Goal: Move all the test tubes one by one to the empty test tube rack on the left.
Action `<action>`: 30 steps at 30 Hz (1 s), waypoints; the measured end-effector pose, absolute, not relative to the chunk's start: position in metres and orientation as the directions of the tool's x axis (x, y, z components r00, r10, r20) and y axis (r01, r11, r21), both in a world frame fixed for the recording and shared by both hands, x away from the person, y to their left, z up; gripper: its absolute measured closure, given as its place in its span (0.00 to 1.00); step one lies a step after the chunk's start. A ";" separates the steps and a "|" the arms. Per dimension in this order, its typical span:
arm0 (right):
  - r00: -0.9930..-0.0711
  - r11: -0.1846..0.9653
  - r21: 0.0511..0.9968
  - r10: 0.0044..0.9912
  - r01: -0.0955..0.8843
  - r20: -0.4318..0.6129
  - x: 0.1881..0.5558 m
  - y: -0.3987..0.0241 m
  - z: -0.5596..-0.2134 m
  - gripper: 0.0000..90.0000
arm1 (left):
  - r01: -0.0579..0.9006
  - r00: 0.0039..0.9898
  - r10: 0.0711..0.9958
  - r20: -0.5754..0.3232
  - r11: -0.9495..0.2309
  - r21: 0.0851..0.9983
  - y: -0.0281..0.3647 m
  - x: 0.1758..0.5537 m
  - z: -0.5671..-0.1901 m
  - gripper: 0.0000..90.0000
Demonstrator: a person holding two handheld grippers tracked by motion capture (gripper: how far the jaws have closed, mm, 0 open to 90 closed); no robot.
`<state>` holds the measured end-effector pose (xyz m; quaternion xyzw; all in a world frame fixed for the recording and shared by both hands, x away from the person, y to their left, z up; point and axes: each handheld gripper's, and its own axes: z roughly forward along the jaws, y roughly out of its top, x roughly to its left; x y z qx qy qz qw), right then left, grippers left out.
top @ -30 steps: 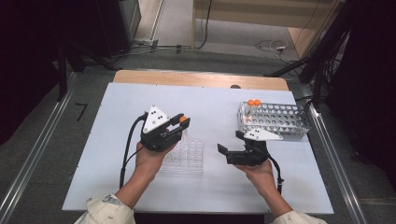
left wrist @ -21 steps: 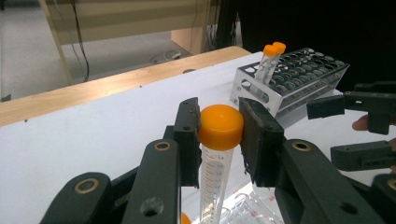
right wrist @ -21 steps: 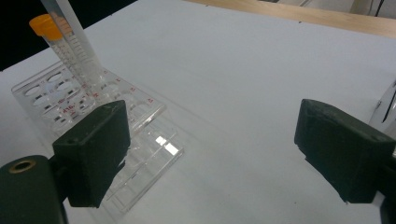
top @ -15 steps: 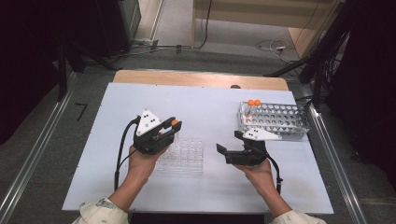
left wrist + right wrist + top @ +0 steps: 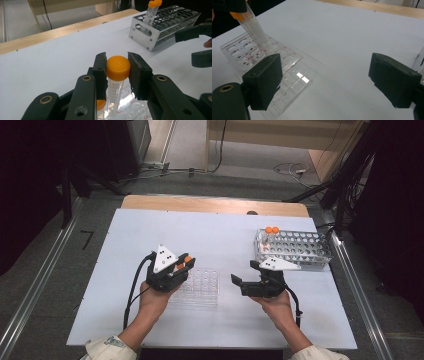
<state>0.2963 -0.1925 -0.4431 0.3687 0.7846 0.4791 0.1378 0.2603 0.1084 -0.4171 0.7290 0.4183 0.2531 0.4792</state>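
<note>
Left gripper clamped on orange-capped tube, long axis near vertical, tip entering clear rack directly below at 6 o'clock; right gripper wide open, empty, idle at 3 o'clock

A clear graduated centrifuge tube with an orange screw cap stands nearly upright, its lower end entering a hole of the clear acrylic rack on the white surface.
</note>
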 end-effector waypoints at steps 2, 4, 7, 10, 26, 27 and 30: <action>-0.691 0.270 0.853 0.710 0.447 0.137 0.296 -0.192 -0.443 0.12 | 0.371 0.521 0.853 -0.029 -0.195 0.908 0.108 0.260 -0.419 0.77; -0.691 0.270 0.853 0.710 0.447 0.137 0.296 -0.192 -0.443 0.12 | 0.377 0.519 0.854 -0.029 -0.198 0.905 0.109 0.260 -0.420 0.77; -0.691 0.272 0.852 0.710 0.447 0.136 0.296 -0.192 -0.443 0.12 | 0.377 0.519 0.854 -0.032 -0.196 0.905 0.109 0.260 -0.421 0.76; -0.693 0.273 0.852 0.708 0.447 0.136 0.296 -0.192 -0.444 0.12 | 0.375 0.519 0.854 -0.031 -0.195 0.906 0.109 0.260 -0.420 0.74; -0.656 0.246 0.866 0.745 0.436 0.119 0.300 -0.200 -0.441 0.13 | 0.331 0.560 0.825 -0.069 -0.147 0.932 0.098 0.251 -0.415 0.29; -0.649 0.243 0.867 0.752 0.435 0.115 0.301 -0.202 -0.440 0.13 | 0.324 0.564 0.823 -0.069 -0.144 0.935 0.097 0.249 -0.415 0.29; -0.618 0.227 0.869 0.779 0.439 0.109 0.306 -0.209 -0.440 0.13 | 0.317 0.580 0.812 -0.067 -0.149 0.937 0.091 0.244 -0.419 0.29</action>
